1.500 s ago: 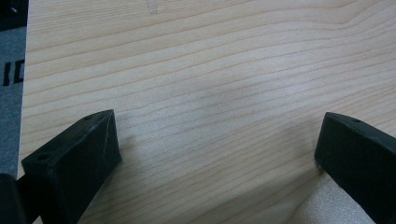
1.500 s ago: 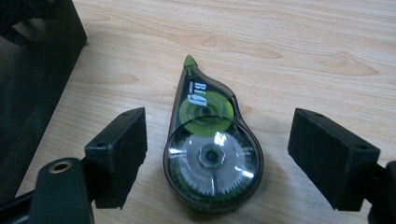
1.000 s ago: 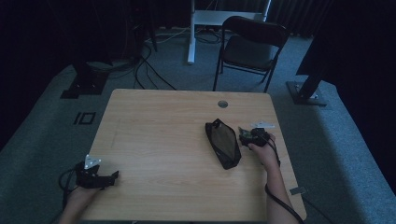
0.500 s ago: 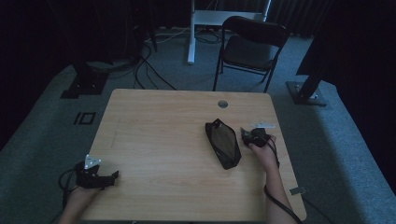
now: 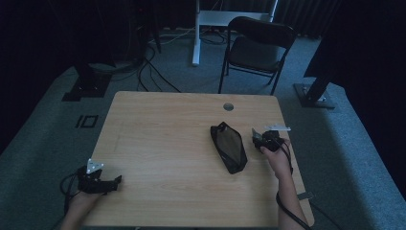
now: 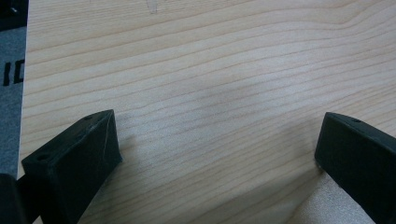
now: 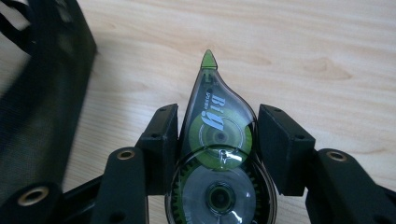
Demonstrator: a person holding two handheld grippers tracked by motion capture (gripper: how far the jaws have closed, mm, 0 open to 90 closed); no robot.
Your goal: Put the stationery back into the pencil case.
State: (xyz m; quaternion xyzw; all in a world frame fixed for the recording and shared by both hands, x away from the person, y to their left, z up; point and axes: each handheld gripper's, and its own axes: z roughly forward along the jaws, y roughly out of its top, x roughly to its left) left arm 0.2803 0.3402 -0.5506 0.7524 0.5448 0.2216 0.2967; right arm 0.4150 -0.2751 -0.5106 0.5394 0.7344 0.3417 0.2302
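The right gripper [image 7: 217, 149] has just been closing and now pinches a correction-tape dispenser [image 7: 217, 154] by its flat sides, just right of the pouch [image 5: 229, 146]. The rounded, slick shell could twist or slip out on the way to the pouch. Far left of the pouch, the left gripper [image 6: 215, 154] rests wide open, empty.

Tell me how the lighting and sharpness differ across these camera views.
High view: dim and bluish, the black pouch barely detailed. Left gripper view: bright, the table grain sharp. Right gripper view: the correction tape sharp, the pouch edge blurred at left.
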